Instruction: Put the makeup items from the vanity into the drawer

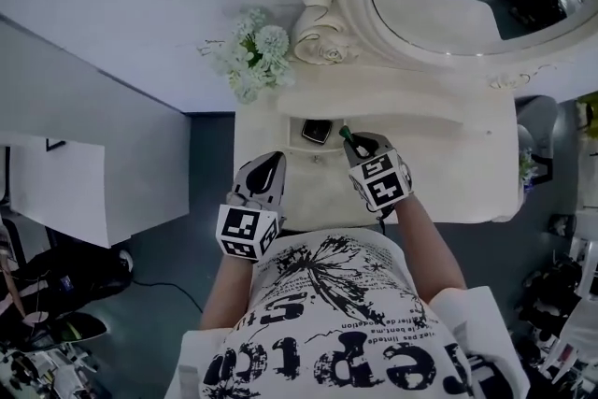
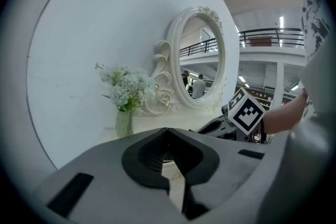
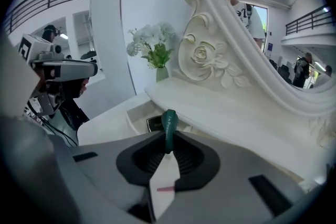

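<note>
green tube (image 3: 168,122) pinched in your right gripper (image 3: 167,150), tip at the open drawer (image 3: 135,112), likely for drop-in; left gripper (image 2: 168,136) jaws pressed together, empty, parked aside.

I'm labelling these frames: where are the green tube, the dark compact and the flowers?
green tube (image 3: 168,131): right gripper view, mid-length of the tube.
dark compact (image 1: 316,131): head view, centre of its lid.
flowers (image 1: 271,42): head view, the largest round bloom.
</note>
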Demonstrator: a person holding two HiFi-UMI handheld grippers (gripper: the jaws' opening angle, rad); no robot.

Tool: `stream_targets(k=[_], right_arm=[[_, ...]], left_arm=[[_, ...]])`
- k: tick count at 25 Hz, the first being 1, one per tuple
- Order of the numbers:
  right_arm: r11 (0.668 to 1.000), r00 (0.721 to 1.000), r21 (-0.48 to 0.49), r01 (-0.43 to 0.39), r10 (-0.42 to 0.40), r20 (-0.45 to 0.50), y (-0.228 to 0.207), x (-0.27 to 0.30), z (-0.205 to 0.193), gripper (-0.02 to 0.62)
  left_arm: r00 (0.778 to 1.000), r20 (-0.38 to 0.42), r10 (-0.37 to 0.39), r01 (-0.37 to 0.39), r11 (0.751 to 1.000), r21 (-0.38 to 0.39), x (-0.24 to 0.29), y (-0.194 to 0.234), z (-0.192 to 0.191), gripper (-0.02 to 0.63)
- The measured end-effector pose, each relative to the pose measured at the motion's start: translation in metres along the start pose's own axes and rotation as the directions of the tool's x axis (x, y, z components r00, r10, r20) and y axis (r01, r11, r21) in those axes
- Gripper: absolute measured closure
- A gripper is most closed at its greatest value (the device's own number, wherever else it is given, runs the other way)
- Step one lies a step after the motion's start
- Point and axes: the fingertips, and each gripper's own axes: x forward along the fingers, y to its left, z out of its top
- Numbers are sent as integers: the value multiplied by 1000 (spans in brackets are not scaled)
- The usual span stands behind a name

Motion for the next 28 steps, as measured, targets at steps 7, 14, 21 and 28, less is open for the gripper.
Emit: stream_targets(k=[7, 14, 21, 28], right_arm=[[992, 995, -82, -92, 89, -44, 37, 29, 23, 540], [995, 992, -30, -94, 92, -81, 43, 50, 25, 368], [998, 996, 8, -61, 62, -70, 32, 45, 24, 357], [997, 998, 72, 26, -22, -54, 5, 25, 11, 357]], left_arm=[[994, 23, 103, -102, 994, -28, -29, 31, 2, 586], [985, 17, 172, -171, 984, -58, -52, 53, -6, 586], [987, 23, 157, -156, 986, -57, -52, 52, -6, 587], [995, 25, 92, -91, 995, -35, -32, 40, -2, 586]])
